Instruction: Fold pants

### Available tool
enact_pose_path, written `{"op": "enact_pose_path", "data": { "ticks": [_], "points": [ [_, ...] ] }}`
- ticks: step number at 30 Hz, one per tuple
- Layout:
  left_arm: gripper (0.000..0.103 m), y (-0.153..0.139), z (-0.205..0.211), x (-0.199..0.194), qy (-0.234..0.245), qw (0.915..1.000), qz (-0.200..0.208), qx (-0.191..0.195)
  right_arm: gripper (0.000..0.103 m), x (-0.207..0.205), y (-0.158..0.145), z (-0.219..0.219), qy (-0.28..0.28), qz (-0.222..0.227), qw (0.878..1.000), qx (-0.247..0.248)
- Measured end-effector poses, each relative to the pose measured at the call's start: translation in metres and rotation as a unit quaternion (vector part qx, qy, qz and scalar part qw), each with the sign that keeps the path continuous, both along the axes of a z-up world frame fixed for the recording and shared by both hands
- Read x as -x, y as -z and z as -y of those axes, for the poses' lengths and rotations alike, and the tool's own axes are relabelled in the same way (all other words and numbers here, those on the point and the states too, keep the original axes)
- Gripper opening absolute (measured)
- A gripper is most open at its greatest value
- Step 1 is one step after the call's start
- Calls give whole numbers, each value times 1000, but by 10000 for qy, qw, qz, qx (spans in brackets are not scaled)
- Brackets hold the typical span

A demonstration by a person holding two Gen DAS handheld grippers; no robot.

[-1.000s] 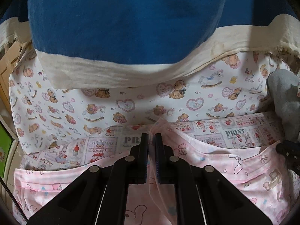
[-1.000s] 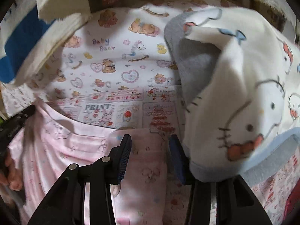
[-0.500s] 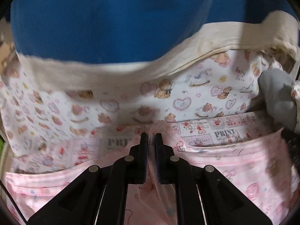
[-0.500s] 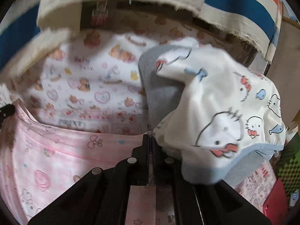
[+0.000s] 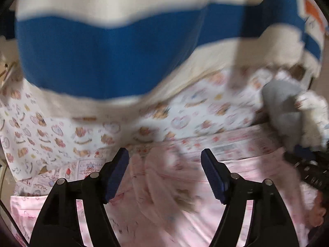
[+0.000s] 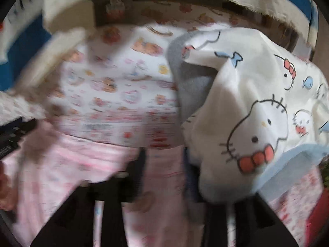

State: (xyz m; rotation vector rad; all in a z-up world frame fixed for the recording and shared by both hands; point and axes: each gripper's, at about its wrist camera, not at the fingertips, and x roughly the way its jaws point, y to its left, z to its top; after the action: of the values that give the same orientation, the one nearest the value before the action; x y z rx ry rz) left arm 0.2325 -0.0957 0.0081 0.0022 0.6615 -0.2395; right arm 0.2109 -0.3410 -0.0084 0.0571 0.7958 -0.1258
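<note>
Bedding takes up most of the room's view: a blue-and-cream striped blanket bunched at the back, a bear-print sheet spread flat in front of it as the folding surface, and a white cat-print garment heaped off to the right, clear of the work. Pink pants lie across the near edge of the sheet, a ridge of cloth standing up between the parting jaws of the left gripper, apparently just let go so the fold can settle. Blur smears the right gripper, but its jaws too are opening over pink fabric, seemingly pressing nothing.
</note>
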Motion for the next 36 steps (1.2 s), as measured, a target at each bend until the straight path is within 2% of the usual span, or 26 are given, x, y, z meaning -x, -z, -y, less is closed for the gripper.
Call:
{"op": "enact_pose_path", "data": {
  "ticks": [3,6,8,10,12,14,17,19,21,22,24,26,29,31,36],
  "points": [
    [71,-28,-2,35,38,9996,269,62,66,28,-23,-19,-251,313,9989,242],
    [71,-57,-15,95,-198,9965,790,-209,66,67,-47,-28,-578,649,9962,104],
    [71,-73,-27,145,-218,9917,1234,-290,66,101,-62,-27,-690,920,9933,-64],
    [71,-83,-41,202,-345,9820,1792,-484,67,142,-77,-24,-730,1335,9881,-218],
    [71,-84,-54,243,-616,9757,1973,-728,67,186,-86,-24,-761,1713,9818,-292],
    [71,-77,-69,279,-836,9744,1957,-719,67,216,-88,-22,-764,1899,9780,-395],
    [70,-55,-93,315,-971,9837,1492,-248,67,265,-77,-16,-807,1997,9720,-935],
    [65,-36,-101,335,-915,9878,1257,74,66,289,-65,-11,-791,1959,9694,-1253],
    [61,-19,-97,357,-902,9874,1296,75,66,313,-45,-10,-692,1895,9673,-1537],
    [61,-12,-89,366,-861,9868,1369,-49,66,321,-38,-12,-652,1865,9675,-1575],
    [61,0,-76,378,-805,9865,1397,-298,66,342,-23,-18,-552,1796,9707,-1499],
    [58,13,-69,380,-745,9881,1292,-367,66,356,-10,-26,-501,1757,9746,-1297],
    [50,35,-63,375,-737,9907,1035,-483,66,379,14,-42,-611,1761,9801,-678],
    [45,48,-62,370,-692,9930,855,-429,66,384,26,-49,-683,1652,9830,-427],
    [42,64,-62,362,-743,9944,731,-197,56,391,49,-46,-665,1449,9856,-560]
  ]
}}
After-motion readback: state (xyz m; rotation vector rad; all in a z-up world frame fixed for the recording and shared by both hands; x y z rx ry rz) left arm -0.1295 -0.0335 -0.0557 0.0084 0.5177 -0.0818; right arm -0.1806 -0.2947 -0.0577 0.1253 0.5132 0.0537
